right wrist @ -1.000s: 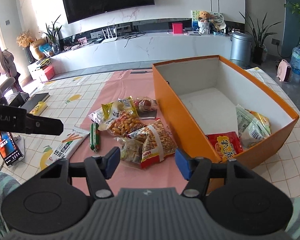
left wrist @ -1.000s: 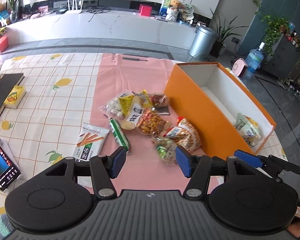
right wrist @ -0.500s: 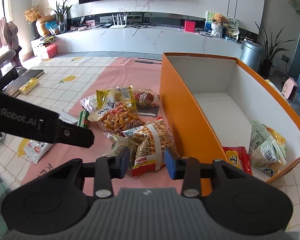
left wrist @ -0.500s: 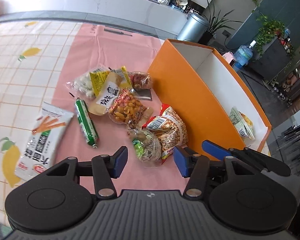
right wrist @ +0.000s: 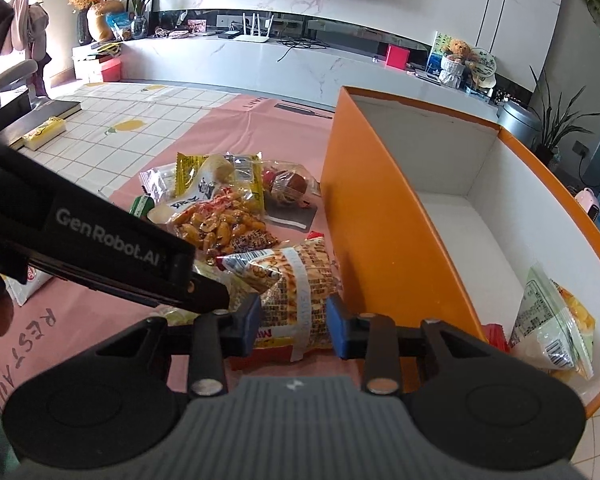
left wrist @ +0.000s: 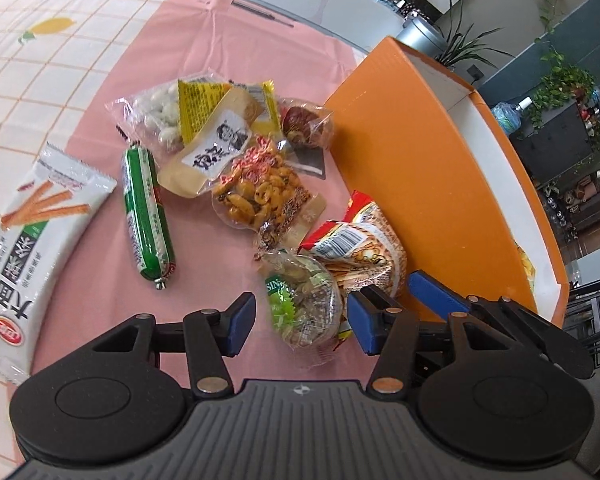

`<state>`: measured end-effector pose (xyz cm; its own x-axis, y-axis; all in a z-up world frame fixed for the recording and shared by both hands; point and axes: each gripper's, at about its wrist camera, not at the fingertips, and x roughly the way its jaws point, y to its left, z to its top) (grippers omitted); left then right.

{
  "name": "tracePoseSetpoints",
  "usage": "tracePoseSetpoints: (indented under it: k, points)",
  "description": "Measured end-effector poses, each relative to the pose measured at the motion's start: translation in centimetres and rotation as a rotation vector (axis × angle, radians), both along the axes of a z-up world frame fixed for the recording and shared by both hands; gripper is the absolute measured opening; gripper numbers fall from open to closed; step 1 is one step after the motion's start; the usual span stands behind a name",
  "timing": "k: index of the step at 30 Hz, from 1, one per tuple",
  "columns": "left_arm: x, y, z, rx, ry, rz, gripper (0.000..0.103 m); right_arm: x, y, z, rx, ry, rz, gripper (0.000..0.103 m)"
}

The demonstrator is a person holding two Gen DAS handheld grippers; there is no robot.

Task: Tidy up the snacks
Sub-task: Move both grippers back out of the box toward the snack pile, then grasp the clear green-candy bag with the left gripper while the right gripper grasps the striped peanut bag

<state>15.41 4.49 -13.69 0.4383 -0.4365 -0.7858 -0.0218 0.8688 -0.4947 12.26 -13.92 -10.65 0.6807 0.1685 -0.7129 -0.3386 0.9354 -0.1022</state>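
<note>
A heap of snack packs lies on the pink mat beside the orange box [left wrist: 420,184]. My left gripper [left wrist: 300,322] is open, its blue pads on either side of a clear pack with a green label [left wrist: 304,304]. My right gripper [right wrist: 294,328] has its pads against both sides of a red-and-yellow cracker pack [right wrist: 296,288], which lies against the box wall [right wrist: 380,232]; that pack also shows in the left wrist view [left wrist: 364,252]. Further back lie a peanut pack [left wrist: 256,192], a green sausage [left wrist: 148,216] and a white stick-snack pack [left wrist: 32,236].
The box holds a green-and-yellow pack [right wrist: 552,324] and a red pack [right wrist: 496,336] at its near end. The left gripper's body [right wrist: 100,244] crosses the right wrist view. A book [right wrist: 40,120] lies on the checked cloth far left. A bin [right wrist: 516,120] stands behind the table.
Both grippers have moved forward and down to the snack heap. The right gripper's jaws have narrowed onto the cracker pack. The left gripper now straddles the green-label pack.
</note>
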Motion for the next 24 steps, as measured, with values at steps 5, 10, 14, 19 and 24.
tracePoseSetpoints:
  k: [5, 10, 14, 19, 24]
  points:
    - [0.3, 0.4, -1.2, -0.053, 0.023, 0.019, 0.06, 0.3, 0.3, -0.7, -0.002, 0.001, 0.011, 0.035]
    - [0.2, 0.7, -1.4, -0.085, 0.014, 0.036, 0.059, 0.7, 0.4, -1.4, -0.013, 0.004, -0.02, 0.039]
    - [0.2, 0.7, -1.3, -0.116, 0.015, 0.045, 0.046, 1.0, 0.1, -1.6, 0.016, 0.023, -0.036, 0.037]
    - [-0.4, 0.8, -0.6, -0.075, 0.037, 0.036, 0.042, 0.6, 0.4, -1.4, 0.012, 0.044, -0.023, 0.026]
    - [-1.3, 1.6, 0.5, 0.023, 0.094, 0.019, 0.04, -0.6, 0.8, -0.6, 0.022, 0.115, -0.038, 0.025]
